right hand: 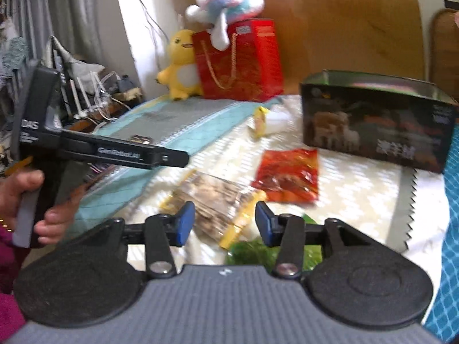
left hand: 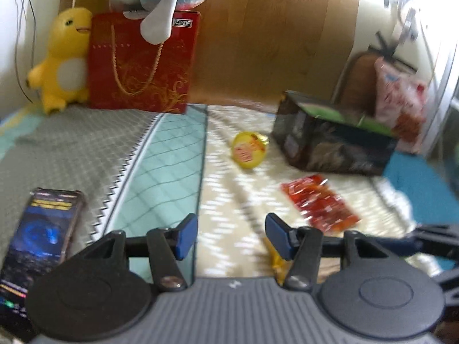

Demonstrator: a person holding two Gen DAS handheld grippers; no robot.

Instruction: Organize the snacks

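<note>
Four snacks lie on the bed: one red packet [right hand: 287, 179], one clear packet of brown pieces [right hand: 218, 200], one green packet [right hand: 252, 253] and one round yellow cup [left hand: 249, 150]. At lower centre of the right view, the clear packet lies between the right gripper [right hand: 221, 223] fingers, parted and untouched. One dark box [right hand: 375, 123] stands upper right. The left gripper [left hand: 231, 236] fingers gape over bare bedding, empty.

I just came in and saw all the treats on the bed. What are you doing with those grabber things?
A person is tidying snacks with a grabber in each hand. Both are open and hold nothing. The right gripper hovers over a clear packet with yellow ends. The left gripper points at bare blanket. A red packet and a yellow round snack lie loose beside the dark open box.
</note>
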